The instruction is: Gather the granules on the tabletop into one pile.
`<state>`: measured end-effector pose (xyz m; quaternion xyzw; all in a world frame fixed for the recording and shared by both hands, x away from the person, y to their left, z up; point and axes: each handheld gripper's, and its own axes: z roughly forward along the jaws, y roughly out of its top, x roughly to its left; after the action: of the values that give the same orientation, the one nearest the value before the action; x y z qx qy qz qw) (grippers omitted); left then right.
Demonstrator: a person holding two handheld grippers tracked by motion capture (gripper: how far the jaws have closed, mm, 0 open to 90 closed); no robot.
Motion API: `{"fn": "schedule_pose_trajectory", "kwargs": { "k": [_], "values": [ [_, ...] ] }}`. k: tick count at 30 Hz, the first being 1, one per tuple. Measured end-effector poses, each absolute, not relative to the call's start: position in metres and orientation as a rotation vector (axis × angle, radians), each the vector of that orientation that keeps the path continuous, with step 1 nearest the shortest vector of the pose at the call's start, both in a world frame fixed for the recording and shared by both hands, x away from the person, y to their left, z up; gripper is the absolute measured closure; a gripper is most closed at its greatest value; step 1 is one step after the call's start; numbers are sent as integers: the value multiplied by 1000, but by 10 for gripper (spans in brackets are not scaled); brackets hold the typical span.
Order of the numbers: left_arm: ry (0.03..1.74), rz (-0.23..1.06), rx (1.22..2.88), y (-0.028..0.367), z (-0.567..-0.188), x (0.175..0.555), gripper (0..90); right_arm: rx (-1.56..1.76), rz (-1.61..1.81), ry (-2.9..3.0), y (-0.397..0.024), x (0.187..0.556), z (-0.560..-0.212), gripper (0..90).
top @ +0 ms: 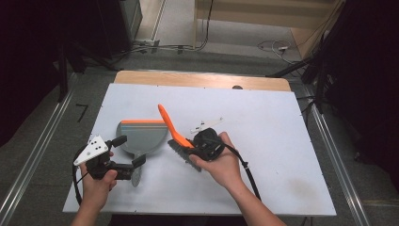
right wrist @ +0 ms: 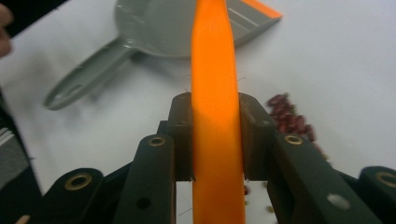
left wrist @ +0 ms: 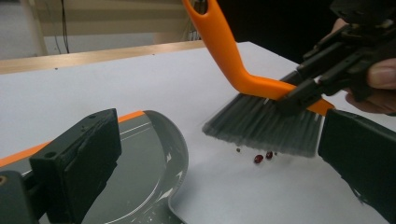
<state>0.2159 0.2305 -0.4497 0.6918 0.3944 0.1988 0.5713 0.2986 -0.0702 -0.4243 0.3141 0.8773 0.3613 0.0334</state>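
Note:
A hand brush with an orange handle [top: 170, 123] and grey bristles [left wrist: 261, 123] hangs tilted just above the white table. My right gripper [top: 192, 147] is shut on the handle [right wrist: 217, 116] close to the brush head. A grey dustpan [top: 141, 134] with an orange lip lies flat to the left of the brush, its handle [right wrist: 84, 79] free. My left gripper [top: 130, 150] stands open at the pan's near rim [left wrist: 173, 140], not clamping anything. A few red beans [left wrist: 262, 157] lie under the bristles, and a larger pile [right wrist: 289, 116] sits beside the handle.
The white board [top: 263, 122] lies on a wooden table whose far edge [top: 202, 79] shows behind it. Cables trail across the floor beyond [top: 277, 46]. Metal rails run along both sides [top: 33, 155].

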Motion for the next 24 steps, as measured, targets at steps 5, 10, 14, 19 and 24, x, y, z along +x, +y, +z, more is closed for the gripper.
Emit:
{"fn": "schedule_pose_trajectory", "kwargs": {
  "k": [5, 10, 14, 19, 24],
  "values": [
    [929, 466, 1622, 229, -450, 216, 0, 983, 1115, 2751, -62, 290, -436, 688],
    [923, 465, 1630, 227, -449, 216, 0, 1087, 1082, 2719, -65, 308, -454, 689],
    [923, 461, 1632, 226, -450, 217, 0, 1048, 1072, 2703, -71, 320, -458, 686],
    [920, 462, 1634, 227, -450, 216, 0, 1170, 1044, 2680, -79, 333, -464, 676],
    [924, 458, 1629, 227, -451, 217, 0, 1229, 1011, 2654, -84, 338, -467, 670]
  ]
}}
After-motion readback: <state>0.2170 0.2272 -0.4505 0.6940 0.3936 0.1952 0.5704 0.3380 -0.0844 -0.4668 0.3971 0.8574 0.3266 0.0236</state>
